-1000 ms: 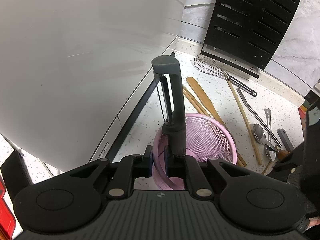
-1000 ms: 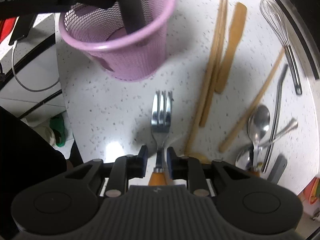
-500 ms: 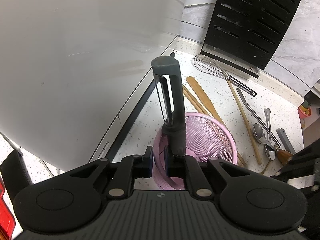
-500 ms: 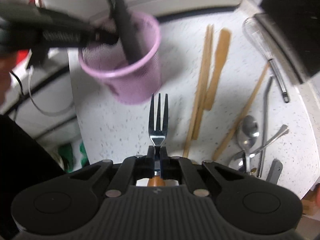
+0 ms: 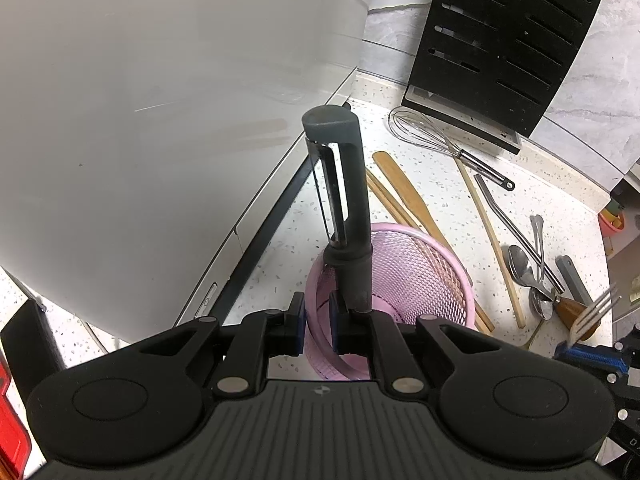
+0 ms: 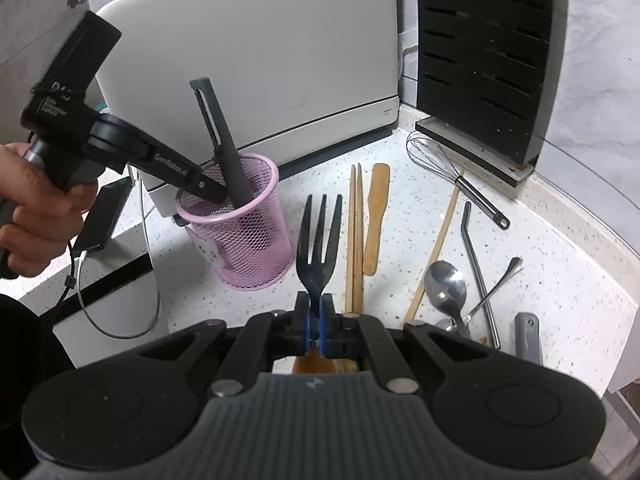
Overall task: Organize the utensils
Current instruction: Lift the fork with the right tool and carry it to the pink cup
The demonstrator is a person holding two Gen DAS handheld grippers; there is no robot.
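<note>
Fork [image 6: 319, 236] is up off the counter [image 6: 400, 240] now, clamped in the right gripper [image 6: 314, 322], while the left gripper [image 5: 318, 326] pinches the pink cup's [image 6: 256, 248] rim near the counter's back-left edge, ready for a drop-in.

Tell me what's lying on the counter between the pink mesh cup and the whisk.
Between the pink mesh cup and the whisk, the right wrist view shows a pair of wooden chopsticks and a wooden spatula, lying side by side.

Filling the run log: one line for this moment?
left jaws: shut on cup rim | right jaws: shut on fork | peeler: in cup
</note>
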